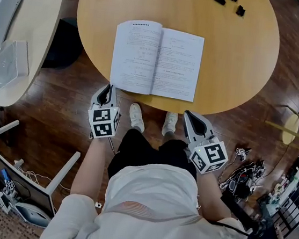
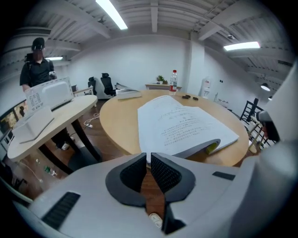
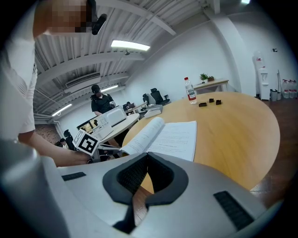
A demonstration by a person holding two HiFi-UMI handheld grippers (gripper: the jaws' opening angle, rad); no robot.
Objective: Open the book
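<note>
The book (image 1: pixel 156 60) lies open and flat on the round wooden table (image 1: pixel 233 56), both printed pages up, close to the near edge. My left gripper (image 1: pixel 109 87) hangs just off that edge, below the book's left corner, pointing at it; its pads (image 2: pixel 164 173) are shut but for a thin slit, nothing between them. My right gripper (image 1: pixel 187 115) hovers below the edge under the book's right page, shut and empty. The book (image 2: pixel 181 123) fills the left gripper view ahead of the gripper (image 2: pixel 149 156). The right gripper view shows the book (image 3: pixel 163 137) beyond that gripper (image 3: pixel 147 156).
Small black pieces (image 1: pixel 229 0) lie at the table's far side, near a water bottle (image 2: pixel 173 80). An oval table (image 1: pixel 30 31) with a clear tray stands at the left. My shoes (image 1: pixel 136 117) are under the table edge. Cables (image 1: pixel 245 174) clutter the floor at the right.
</note>
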